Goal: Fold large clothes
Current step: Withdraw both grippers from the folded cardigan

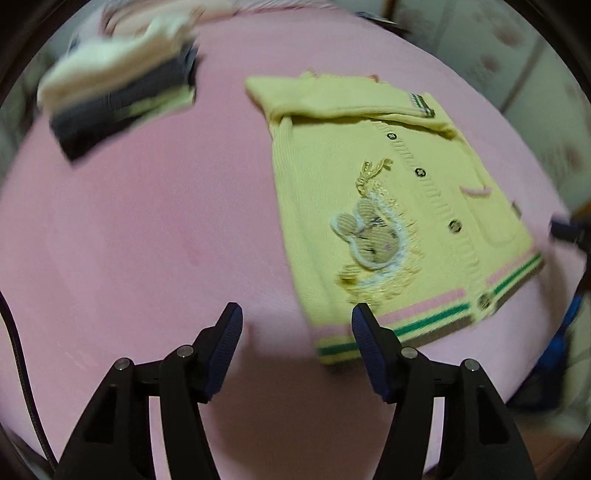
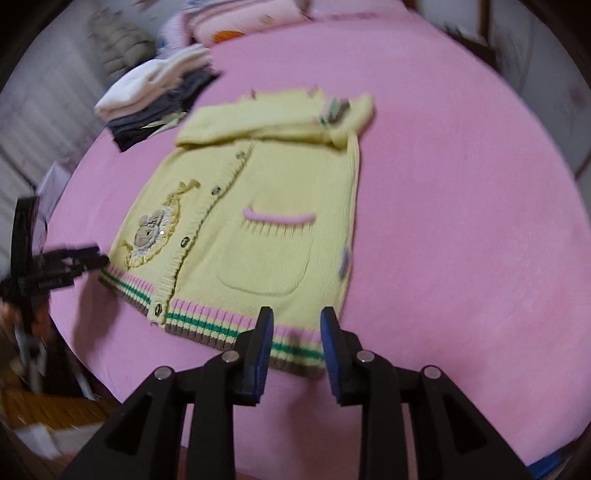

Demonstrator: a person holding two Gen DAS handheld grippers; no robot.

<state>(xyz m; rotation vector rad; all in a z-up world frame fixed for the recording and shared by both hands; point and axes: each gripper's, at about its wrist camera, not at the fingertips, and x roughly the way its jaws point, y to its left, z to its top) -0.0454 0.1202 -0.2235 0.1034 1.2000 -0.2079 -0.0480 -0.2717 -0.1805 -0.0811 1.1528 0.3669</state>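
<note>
A yellow knit cardigan (image 1: 384, 206) lies flat on the pink bed cover (image 1: 155, 229), buttoned, with a rabbit patch, a pocket and a pink, green and brown striped hem. Both sleeves are folded across its top. My left gripper (image 1: 297, 317) is open and empty, hovering just off the hem's left corner. My right gripper (image 2: 297, 319) is open and empty, with its fingers above the hem near the cardigan's (image 2: 258, 221) right corner. The left gripper also shows in the right wrist view (image 2: 77, 258) at the hem's left end.
A stack of folded clothes (image 1: 114, 92), white over dark grey, sits at the far left of the bed; it also shows in the right wrist view (image 2: 159, 96). Pink bedding (image 2: 251, 22) lies at the far edge. The bed cover (image 2: 461, 221) ends near me.
</note>
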